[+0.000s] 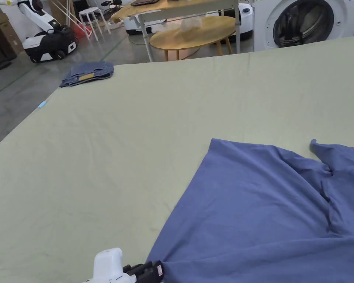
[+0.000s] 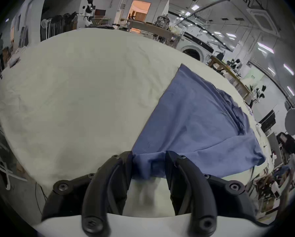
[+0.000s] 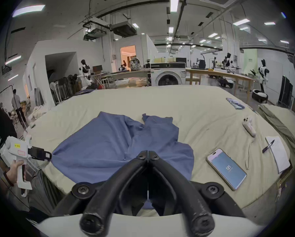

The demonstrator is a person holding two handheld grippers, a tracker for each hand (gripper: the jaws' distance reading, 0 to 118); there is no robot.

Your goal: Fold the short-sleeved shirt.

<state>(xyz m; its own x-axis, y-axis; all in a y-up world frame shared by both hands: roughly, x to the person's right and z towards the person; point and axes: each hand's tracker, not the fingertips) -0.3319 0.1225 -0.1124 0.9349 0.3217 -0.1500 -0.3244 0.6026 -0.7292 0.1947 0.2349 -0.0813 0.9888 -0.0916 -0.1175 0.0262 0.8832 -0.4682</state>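
left gripper (image 1: 150, 271) sits at the near edge of the bench (image 1: 135, 129) in the head view, its dark jaws against a corner of the blue short-sleeved shirt (image 1: 268, 206), which lies rumpled over the near right part of the bench. folded jeans (image 1: 87, 73) rest at the far left corner, out of the way.

from the left gripper view, the left gripper (image 2: 148, 163) has its jaws parted with a bunched shirt (image 2: 191, 117) corner between them; whether they press the cloth i cannot tell.

through the right gripper view, the right gripper (image 3: 148, 155) is clenched tip to tip over the shirt's (image 3: 109, 143) near edge; any pinched cloth is hidden. likely both hold the near edge to spread it flat. a phone (image 3: 226, 168), a pen (image 3: 268, 145) and a notepad (image 3: 278, 155) lie toward the right edge.
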